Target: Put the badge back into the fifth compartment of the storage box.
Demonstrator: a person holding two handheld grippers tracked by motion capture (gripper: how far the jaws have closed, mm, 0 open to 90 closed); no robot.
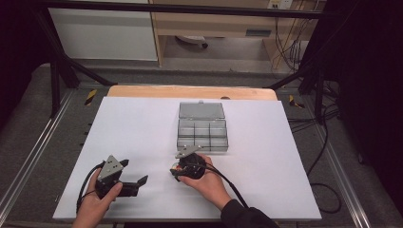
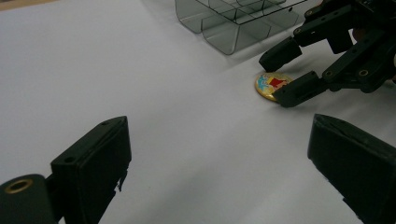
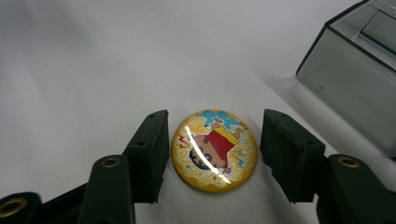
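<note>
A round yellow badge [image 3: 214, 150] with a cartoon print lies flat on the white table [image 1: 142, 137], just on the near side of the clear compartment box [image 1: 202, 135] and slightly to its left. Being round, the badge has no long axis, so the grip depends only on centring, not on how the wrist is turned.

In the right gripper view the badge sits squarely between the two black jaws of the right gripper [image 3: 214, 154]. The left pad stands almost against the rim; a narrow strip of table shows between the right pad and the rim. The jaws are thus set close around the badge but not yet pressing on it: parted, nothing held. In the left gripper view the same jaw tips [image 2: 285, 72] rest low on the table at either side of the badge [image 2: 272, 85].

The right hand [image 1: 209, 183] is by far the nearer one. The left gripper [image 1: 135, 178] waits well apart at the near left, its jaws spread wide and empty, pointing across the table toward the badge.

The coming move probably calls only for closing the remaining gap, then lifting toward the box, whose lid [image 1: 201, 110] stands open on the far side.
</note>
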